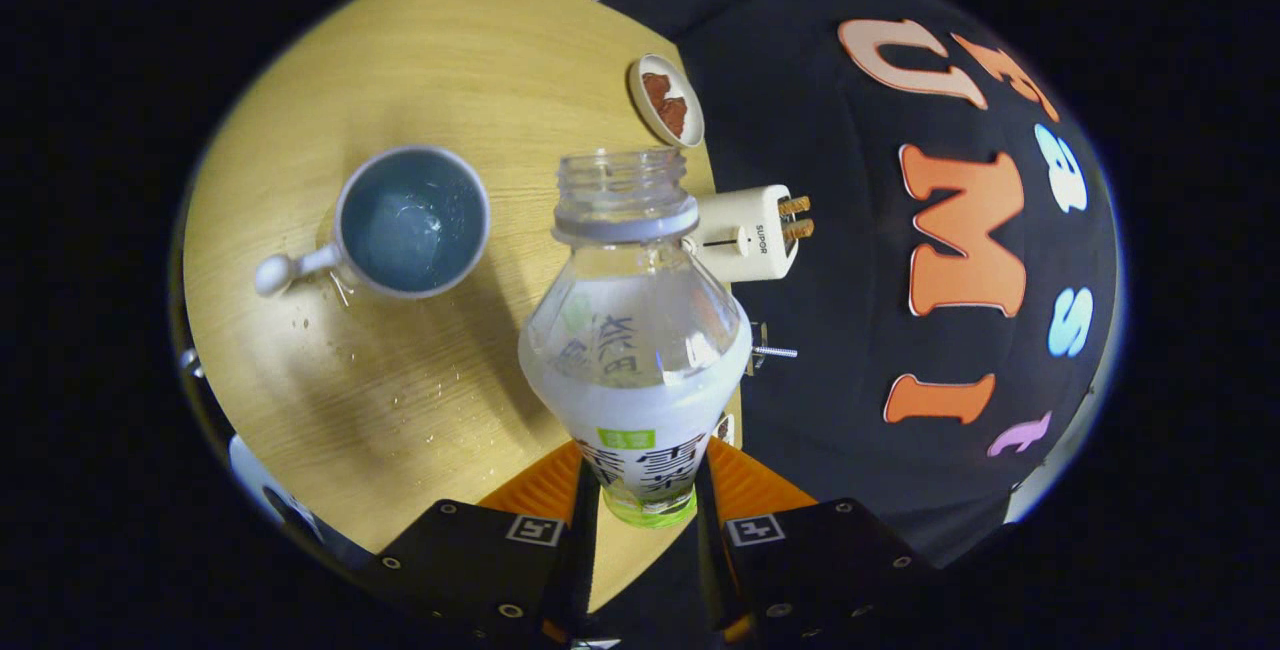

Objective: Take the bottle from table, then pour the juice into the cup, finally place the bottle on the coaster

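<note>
Jaws clamp the bottle — cup beyond.

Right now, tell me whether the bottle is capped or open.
Open. The bottle, held between the gripper jaws, shows a bare threaded neck with no cap on it; a loose ring sits just under the threads.

Bright light, glare on bottle, soft shadows, fisheye-warped edges.
</note>
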`<state>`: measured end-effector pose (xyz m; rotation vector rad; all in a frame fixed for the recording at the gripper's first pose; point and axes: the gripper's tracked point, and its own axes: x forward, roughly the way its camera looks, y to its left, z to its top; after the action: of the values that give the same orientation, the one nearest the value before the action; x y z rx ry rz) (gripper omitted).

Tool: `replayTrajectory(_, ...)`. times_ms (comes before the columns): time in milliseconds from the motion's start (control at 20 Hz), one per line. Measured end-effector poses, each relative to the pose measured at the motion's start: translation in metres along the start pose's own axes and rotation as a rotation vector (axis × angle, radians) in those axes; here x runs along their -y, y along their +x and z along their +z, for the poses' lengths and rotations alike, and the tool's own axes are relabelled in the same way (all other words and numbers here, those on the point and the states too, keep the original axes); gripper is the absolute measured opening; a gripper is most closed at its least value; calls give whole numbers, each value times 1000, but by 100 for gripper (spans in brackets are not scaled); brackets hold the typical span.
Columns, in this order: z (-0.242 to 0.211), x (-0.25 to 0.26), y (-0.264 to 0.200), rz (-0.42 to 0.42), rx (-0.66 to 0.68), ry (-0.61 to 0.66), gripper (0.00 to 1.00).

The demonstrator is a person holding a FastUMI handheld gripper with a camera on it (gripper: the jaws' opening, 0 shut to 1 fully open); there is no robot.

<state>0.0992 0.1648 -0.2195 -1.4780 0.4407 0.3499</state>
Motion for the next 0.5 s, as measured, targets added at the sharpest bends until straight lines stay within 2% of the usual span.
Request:
replayTrajectory(300, -6, 10, 2, 50, 57, 270, 45)
replayTrajectory(500, -1, 6, 2, 164, 123, 558, 45)
